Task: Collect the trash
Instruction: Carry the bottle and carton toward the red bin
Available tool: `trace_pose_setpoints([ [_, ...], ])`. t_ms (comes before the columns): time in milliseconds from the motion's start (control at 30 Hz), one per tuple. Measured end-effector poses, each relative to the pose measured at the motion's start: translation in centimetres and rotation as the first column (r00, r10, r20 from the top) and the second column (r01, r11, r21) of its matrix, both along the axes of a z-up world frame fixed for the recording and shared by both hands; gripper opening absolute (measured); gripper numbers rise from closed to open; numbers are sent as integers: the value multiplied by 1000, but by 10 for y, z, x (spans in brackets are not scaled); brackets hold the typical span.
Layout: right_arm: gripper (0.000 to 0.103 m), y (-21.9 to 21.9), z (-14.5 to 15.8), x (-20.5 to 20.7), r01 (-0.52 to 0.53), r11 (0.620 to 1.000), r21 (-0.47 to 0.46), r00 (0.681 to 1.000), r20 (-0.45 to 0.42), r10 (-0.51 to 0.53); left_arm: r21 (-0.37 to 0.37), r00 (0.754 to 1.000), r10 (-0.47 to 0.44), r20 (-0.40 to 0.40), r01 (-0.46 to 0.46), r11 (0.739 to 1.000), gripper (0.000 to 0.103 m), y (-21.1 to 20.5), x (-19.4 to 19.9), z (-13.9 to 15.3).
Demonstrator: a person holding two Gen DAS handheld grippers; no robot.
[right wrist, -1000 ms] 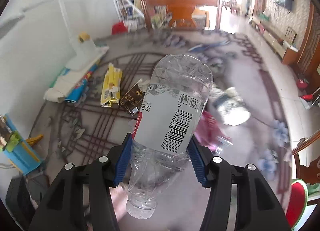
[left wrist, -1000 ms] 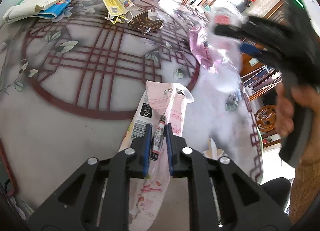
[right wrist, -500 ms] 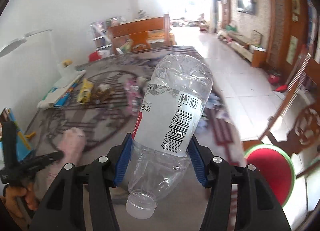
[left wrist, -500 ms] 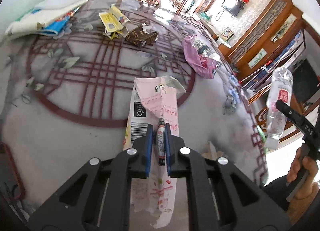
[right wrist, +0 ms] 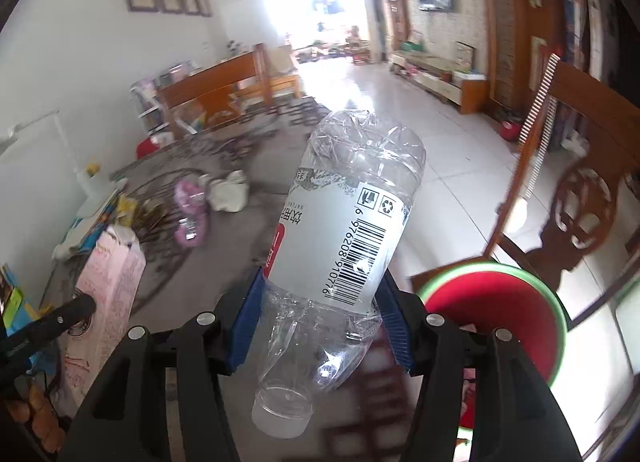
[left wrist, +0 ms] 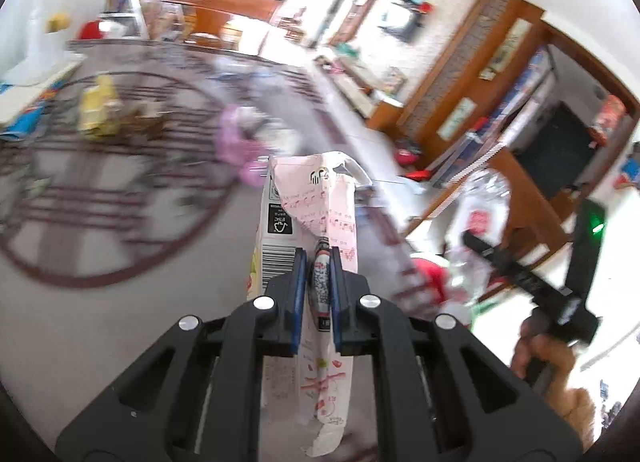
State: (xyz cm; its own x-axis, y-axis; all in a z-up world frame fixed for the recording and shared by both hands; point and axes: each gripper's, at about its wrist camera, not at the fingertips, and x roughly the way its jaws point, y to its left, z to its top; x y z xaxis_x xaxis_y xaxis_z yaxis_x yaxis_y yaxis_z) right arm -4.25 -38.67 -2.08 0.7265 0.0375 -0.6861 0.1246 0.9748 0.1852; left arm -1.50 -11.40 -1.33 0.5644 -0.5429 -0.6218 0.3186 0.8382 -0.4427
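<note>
My left gripper (left wrist: 318, 258) is shut on a flattened pink and white carton (left wrist: 310, 198) and holds it above the patterned table (left wrist: 80, 322). My right gripper (right wrist: 320, 290) is shut on a crushed clear plastic bottle (right wrist: 348, 222), cap end toward the camera, held over the table's right edge. A red bin with a green rim (right wrist: 504, 314) stands on the floor just right of the bottle. In the left wrist view the right gripper (left wrist: 520, 274) and bottle (left wrist: 480, 222) show at the right. The carton (right wrist: 108, 286) shows at the left of the right wrist view.
A pink wrapper (left wrist: 240, 142), a yellow packet (left wrist: 96, 110) and a brown box (left wrist: 140, 126) lie further back on the table. Papers (right wrist: 88, 230) sit at its left edge. A carved wooden chair (right wrist: 576, 166) stands behind the bin.
Both grippers have swung to the right, away from the table's middle. The bottle now hangs beside the red bin. The carton has lifted and turned with the left gripper.
</note>
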Motion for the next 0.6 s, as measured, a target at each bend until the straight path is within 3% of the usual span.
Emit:
trace_pose_setpoints([
  [200,54,-52,-8,-12,129,991,19,991,-25,-129,-92,992,-122,-44,118,989,10,-74,17,4],
  [433,54,-111,-16,-35,308,950,51,950,-60,-305,-81,963,-266,-47,262,962,10,-158,14,2],
  [600,54,-127,-15,-41,385,922,36,921,-75,-382,-63,938,-339,-78,335,940,11,-206,14,-9],
])
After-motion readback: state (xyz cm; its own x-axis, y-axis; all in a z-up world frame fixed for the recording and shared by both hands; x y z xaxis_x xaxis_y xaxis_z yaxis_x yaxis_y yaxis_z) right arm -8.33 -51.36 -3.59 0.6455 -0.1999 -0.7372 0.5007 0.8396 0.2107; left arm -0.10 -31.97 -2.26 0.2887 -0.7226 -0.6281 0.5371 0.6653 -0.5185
